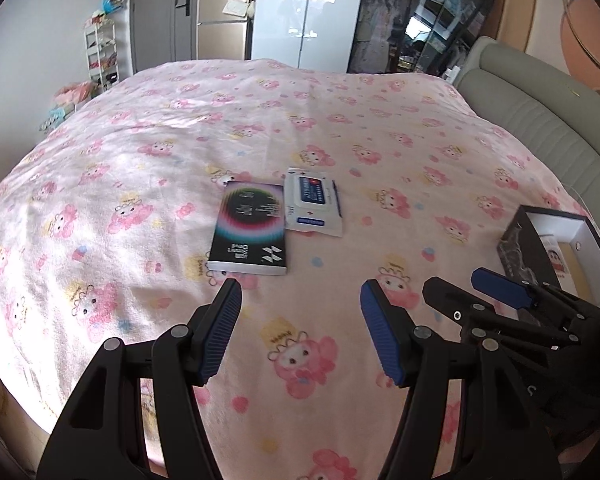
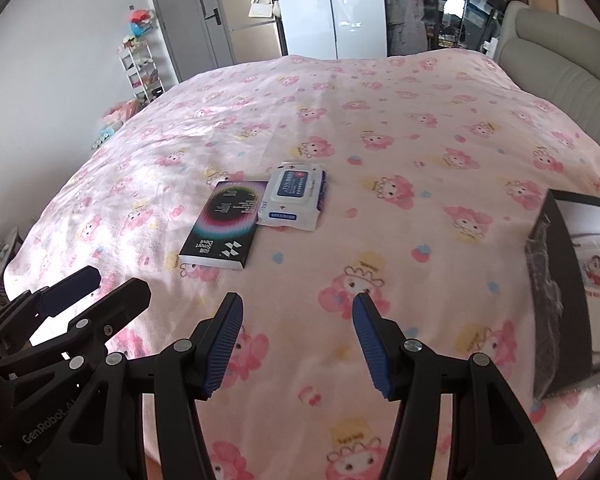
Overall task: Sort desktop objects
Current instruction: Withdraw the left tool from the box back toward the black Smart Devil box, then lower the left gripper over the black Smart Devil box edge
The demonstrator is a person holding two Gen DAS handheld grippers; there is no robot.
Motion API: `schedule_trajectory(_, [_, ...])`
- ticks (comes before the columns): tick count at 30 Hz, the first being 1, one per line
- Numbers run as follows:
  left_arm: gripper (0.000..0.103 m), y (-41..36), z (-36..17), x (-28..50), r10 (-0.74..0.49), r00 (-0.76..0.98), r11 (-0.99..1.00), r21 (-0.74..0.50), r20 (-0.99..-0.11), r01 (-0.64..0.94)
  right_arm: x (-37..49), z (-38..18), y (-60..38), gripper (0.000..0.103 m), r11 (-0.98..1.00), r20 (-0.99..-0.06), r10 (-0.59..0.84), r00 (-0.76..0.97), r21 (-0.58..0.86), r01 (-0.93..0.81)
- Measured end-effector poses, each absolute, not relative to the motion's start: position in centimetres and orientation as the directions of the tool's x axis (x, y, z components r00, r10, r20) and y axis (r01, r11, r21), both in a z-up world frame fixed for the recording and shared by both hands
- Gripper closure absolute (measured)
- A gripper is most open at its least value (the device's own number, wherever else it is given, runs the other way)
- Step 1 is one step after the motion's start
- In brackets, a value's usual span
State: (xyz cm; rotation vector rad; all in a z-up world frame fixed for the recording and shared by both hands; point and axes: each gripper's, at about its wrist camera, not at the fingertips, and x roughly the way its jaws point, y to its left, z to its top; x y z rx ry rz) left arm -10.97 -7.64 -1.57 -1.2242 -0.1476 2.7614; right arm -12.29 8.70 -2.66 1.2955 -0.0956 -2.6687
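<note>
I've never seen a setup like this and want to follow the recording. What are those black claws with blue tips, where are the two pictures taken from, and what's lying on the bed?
The claws are two hand-held grippers; a person carries one in each hand. Each picture comes from a fisheye camera on one gripper, looking along its fingers. The left gripper and right gripper are both open and hold nothing. On the pink cartoon bedspread lie a dark book and, beside it, a white pack of wipes. At the right sits an open black box with some items inside.
</note>
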Motion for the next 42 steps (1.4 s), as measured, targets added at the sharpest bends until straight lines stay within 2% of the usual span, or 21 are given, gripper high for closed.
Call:
schedule_trajectory(15, [0.04,-12.6,-6.0,-18.9,0.104,-0.627,-0.989,-0.147,-0.772,0.017,-20.9,-7.1,3.5,0.05,-0.974,-0.821,-0.206,-0.532,0.119,0.194])
schedule_trajectory(22, [0.04,-14.6,-10.0,-23.2,0.123,-0.618,-0.978,-0.2,-0.776,0.058,-24.8,-11.3,2.0,0.05,-0.974,-0.854,-0.196,-0.482,0.113,0.196])
schedule_trajectory(32, [0.041,-15.9,-16.0,-27.7,0.143,-0.545,-0.963,-0.243,-0.826,0.116,-28.3,-16.2,0.2,0.05,-0.97,-0.882,-0.151,-0.446,0.045,0.24])
schedule_trajectory(42, [0.042,-16.6,-18.5,-28.6,0.194,-0.514,-0.945,-0.3,-0.835,0.13,-29.2,-17.0,-0.3,0.05,-0.943,-0.869,-0.268,-0.415,0.149,0.296])
